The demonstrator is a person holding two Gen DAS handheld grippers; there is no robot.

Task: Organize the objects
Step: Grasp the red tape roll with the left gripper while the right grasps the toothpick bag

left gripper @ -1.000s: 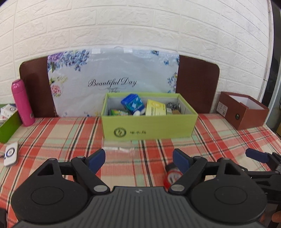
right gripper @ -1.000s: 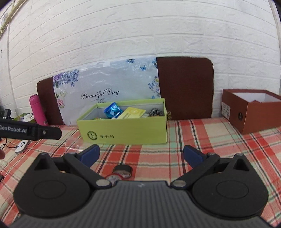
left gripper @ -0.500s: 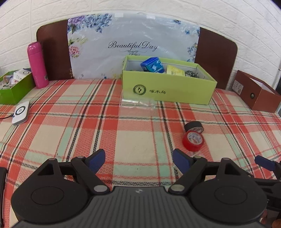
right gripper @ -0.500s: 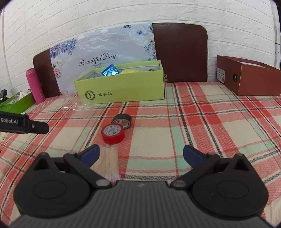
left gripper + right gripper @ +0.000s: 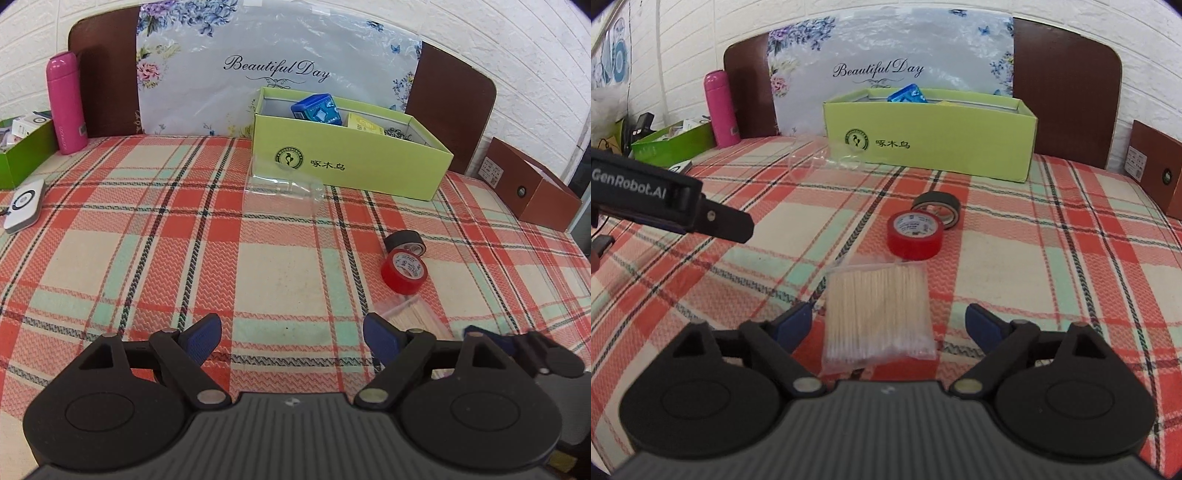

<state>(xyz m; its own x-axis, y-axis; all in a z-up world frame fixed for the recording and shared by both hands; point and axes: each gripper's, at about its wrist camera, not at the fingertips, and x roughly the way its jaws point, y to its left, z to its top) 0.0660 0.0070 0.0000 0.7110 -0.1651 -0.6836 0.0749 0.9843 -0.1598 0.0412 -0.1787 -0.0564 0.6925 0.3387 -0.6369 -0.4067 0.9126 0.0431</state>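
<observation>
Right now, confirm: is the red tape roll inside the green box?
No, the red tape roll lies on the tablecloth, outside the green box.

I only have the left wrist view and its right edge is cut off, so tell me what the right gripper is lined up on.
Observer: The right gripper straddles a clear packet of thin wooden sticks lying flat on the tablecloth.
Operator: Report the grip.
Observer: Its jaws are closing, but neither pad touches the packet's sides.
Operator: Say what lies past the packet.
Observer: The red tape roll sits just beyond the packet's far end, apart from it, with the black tape roll close behind.
</observation>
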